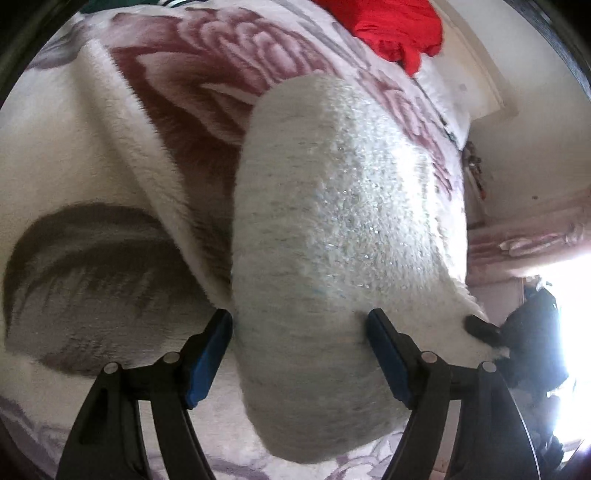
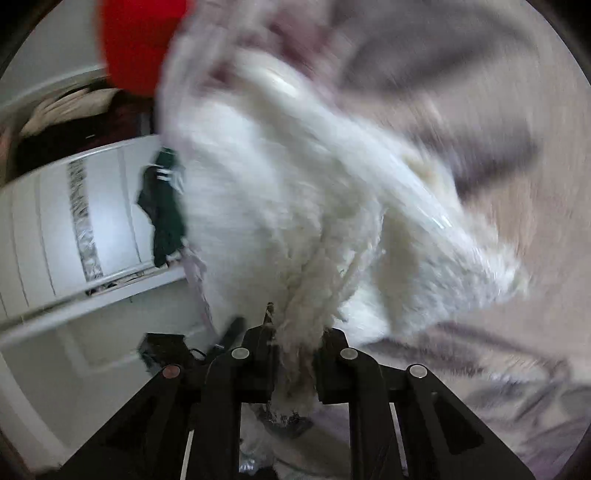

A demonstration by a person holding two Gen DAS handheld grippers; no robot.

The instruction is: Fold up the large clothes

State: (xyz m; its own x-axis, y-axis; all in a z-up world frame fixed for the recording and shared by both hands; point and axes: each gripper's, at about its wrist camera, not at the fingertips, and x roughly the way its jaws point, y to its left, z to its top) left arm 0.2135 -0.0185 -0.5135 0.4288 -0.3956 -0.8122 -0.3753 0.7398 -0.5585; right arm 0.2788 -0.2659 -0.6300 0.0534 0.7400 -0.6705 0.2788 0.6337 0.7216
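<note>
A white fuzzy knit garment with sparkly threads lies on a floral plush blanket. My left gripper is open, its blue-padded fingers on either side of a fold of the garment. My right gripper is shut on a bunched part of the same white garment and holds it lifted; that view is motion-blurred. The right gripper also shows in the left wrist view at the garment's right edge.
A red garment lies at the far end of the bed, also in the right wrist view. A dark green garment hangs at the bed's edge. A white wardrobe stands beyond the bed.
</note>
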